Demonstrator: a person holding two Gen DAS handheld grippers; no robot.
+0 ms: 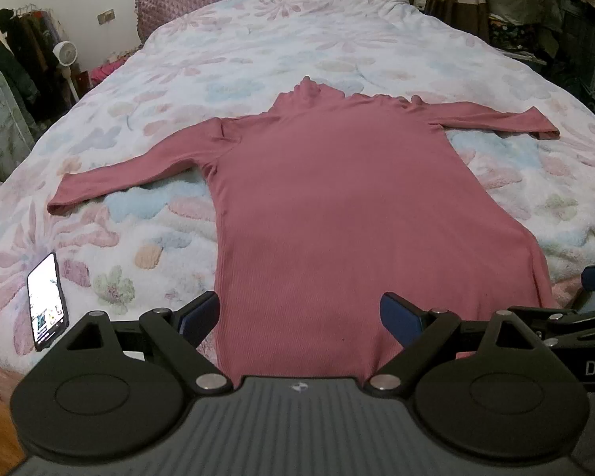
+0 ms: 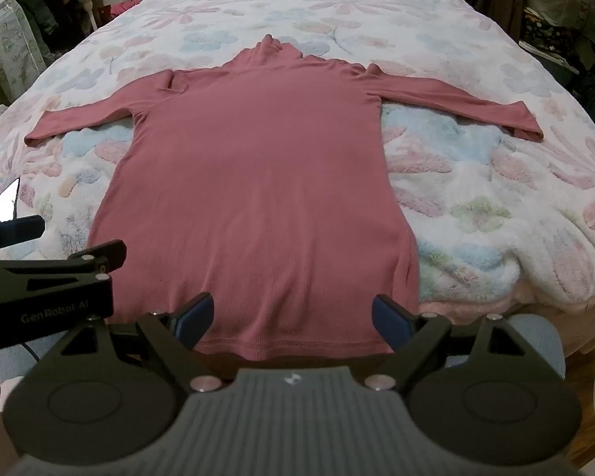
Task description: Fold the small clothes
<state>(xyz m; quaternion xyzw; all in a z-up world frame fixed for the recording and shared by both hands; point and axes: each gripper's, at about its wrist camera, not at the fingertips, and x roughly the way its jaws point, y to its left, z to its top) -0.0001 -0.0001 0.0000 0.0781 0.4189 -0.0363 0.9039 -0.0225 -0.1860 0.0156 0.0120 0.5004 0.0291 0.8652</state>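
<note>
A dusty-pink long-sleeved turtleneck top [image 1: 329,206] [image 2: 258,182] lies flat on the bed, collar far from me, hem nearest, both sleeves spread out sideways. My left gripper [image 1: 300,315] hovers open over the hem's left part, nothing between its blue pads. Over the hem's right part my right gripper [image 2: 292,317] is open too and holds nothing. Each gripper shows at the edge of the other's view: the right one [image 1: 575,313] and the left one [image 2: 39,269].
The bed has a fluffy white blanket [image 1: 146,206] [image 2: 496,198] with pastel flowers. A lit phone [image 1: 47,301] [image 2: 8,200] lies on it left of the top. Clothes racks, a fan [image 1: 64,49] and piled bedding line the bed's sides.
</note>
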